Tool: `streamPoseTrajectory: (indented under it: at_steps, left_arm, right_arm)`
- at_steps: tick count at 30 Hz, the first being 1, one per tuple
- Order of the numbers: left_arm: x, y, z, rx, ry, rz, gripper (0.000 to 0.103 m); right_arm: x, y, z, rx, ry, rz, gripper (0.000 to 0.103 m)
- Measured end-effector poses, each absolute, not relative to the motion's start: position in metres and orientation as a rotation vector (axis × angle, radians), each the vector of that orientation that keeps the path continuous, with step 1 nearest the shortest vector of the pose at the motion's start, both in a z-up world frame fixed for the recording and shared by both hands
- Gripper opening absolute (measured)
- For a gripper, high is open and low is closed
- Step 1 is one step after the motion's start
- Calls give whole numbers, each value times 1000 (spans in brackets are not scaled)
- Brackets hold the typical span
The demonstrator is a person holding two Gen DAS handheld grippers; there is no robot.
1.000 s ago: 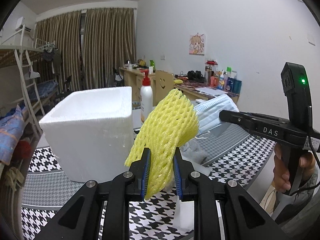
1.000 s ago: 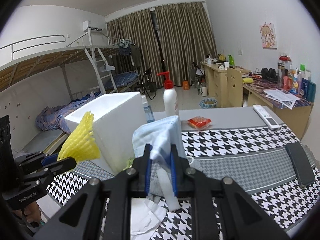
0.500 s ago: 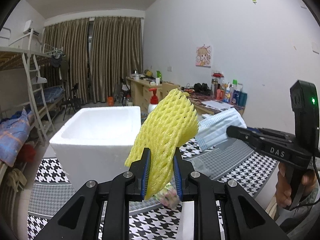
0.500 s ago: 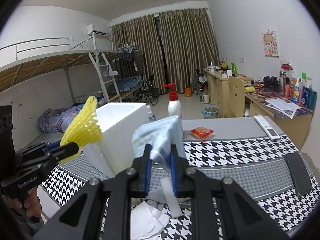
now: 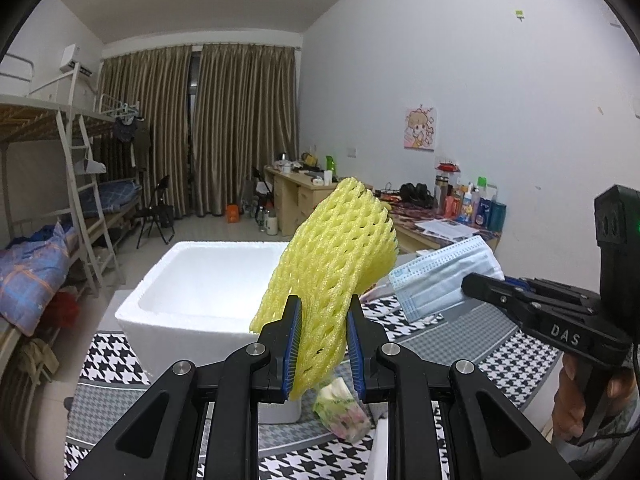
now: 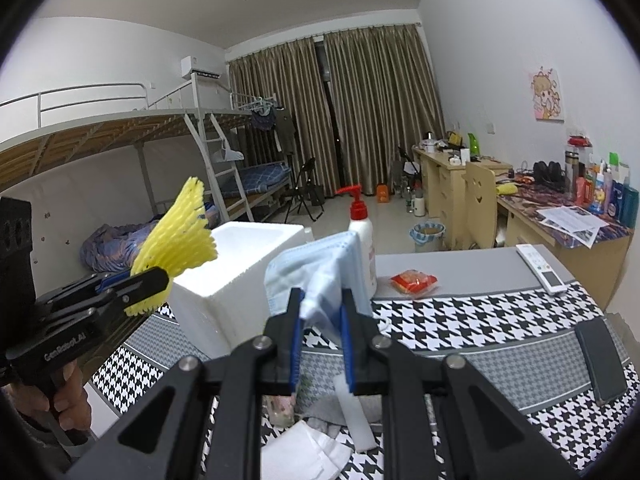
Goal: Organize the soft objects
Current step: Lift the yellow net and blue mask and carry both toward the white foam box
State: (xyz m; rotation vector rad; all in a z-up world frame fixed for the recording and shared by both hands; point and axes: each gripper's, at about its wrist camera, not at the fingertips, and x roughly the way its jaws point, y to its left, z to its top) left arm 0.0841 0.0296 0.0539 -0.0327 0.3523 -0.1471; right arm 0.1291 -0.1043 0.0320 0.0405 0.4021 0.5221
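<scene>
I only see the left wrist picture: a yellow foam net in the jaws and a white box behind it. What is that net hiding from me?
Observer: A white pump bottle with a red top stands by the far corner of the foam box.
Visitor: Is anything lying beyond it?
Observer: Yes, a red snack packet lies flat on the grey table top, to the right of the bottle.
Visitor: And nearer the table's right edge?
Observer: A flat black phone lies there on the houndstooth cloth.

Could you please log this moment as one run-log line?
left hand-held gripper: shut on foam net | right hand-held gripper: shut on mask | both held aloft near foam box
</scene>
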Motion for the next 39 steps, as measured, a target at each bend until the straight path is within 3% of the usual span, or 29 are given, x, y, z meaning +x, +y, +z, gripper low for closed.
streamPoseTrajectory:
  at_steps: [39]
  left_arm:
    - [144, 61, 67, -50, 342, 75, 23]
  right_arm:
    - [161, -63, 53, 9, 393, 581, 20]
